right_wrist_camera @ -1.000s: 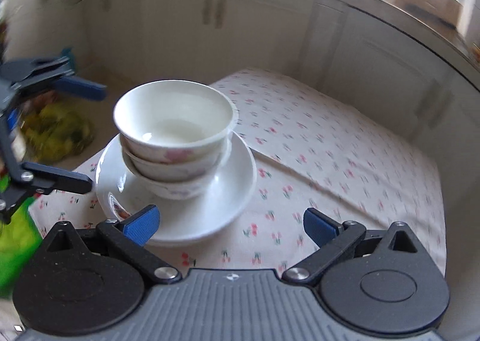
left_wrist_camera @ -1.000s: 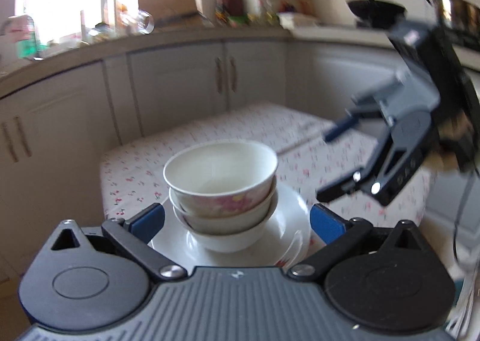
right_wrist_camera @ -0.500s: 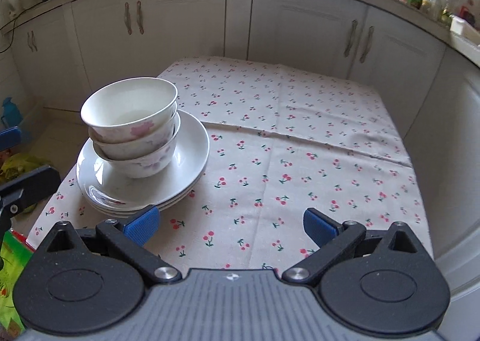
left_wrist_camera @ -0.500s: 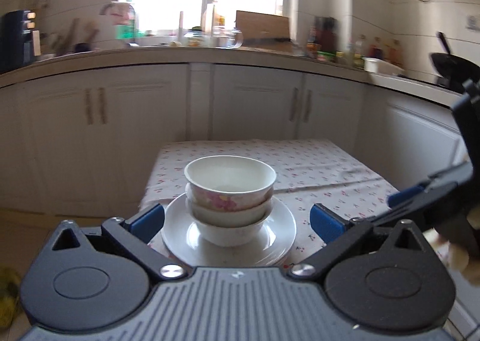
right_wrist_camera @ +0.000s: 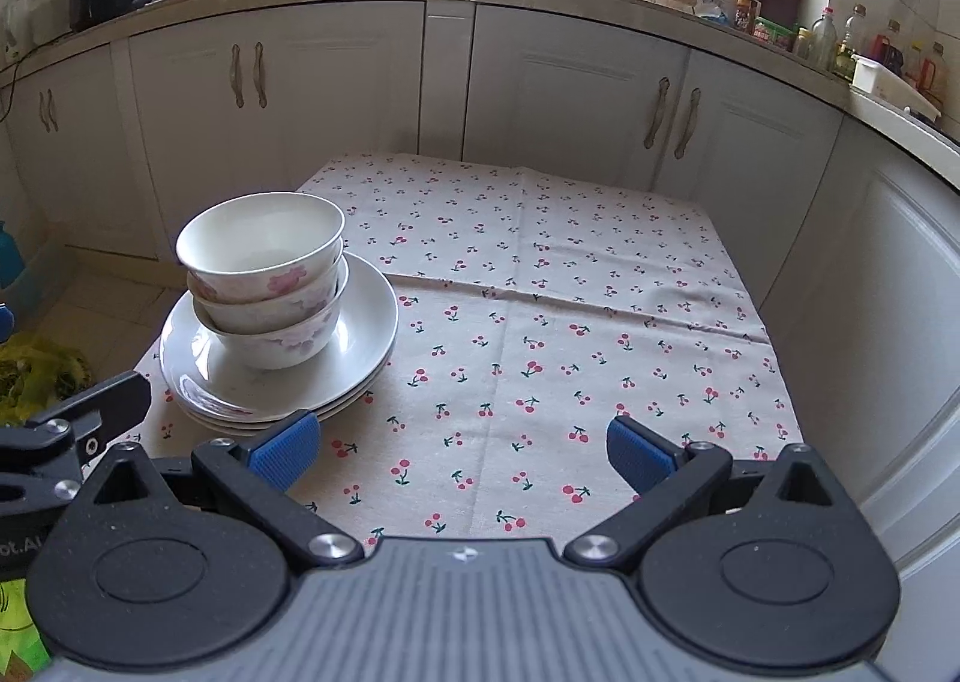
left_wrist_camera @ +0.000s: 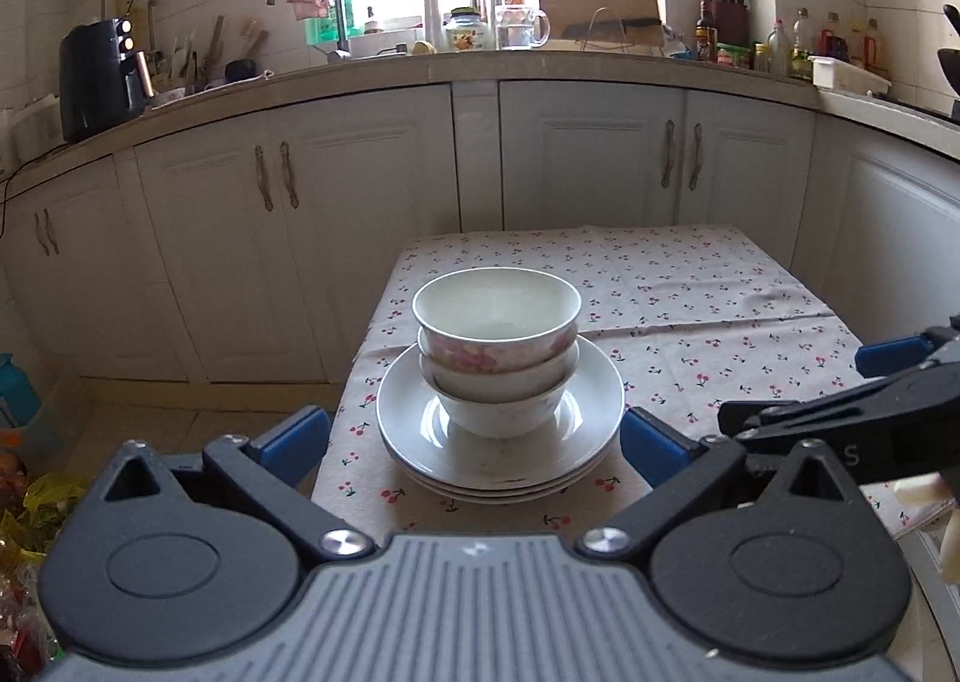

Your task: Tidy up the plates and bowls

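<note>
Three white bowls with pink flowers are nested upright on a stack of white plates near the table's left front corner. The same bowls and plates show at the left of the right wrist view. My left gripper is open, pulled back in front of the stack with nothing between its blue pads. My right gripper is open too, over bare cloth to the right of the stack. Each gripper's black fingers poke into the other's view at the edge.
A cherry-print cloth covers the small table. White kitchen cabinets and a crowded counter curve behind it. Green and yellow bags lie on the floor to the left, near a blue bottle.
Both grippers have drawn back from the stack and levelled out. The stack now looks smaller and farther. The bowls and plates have not moved.
</note>
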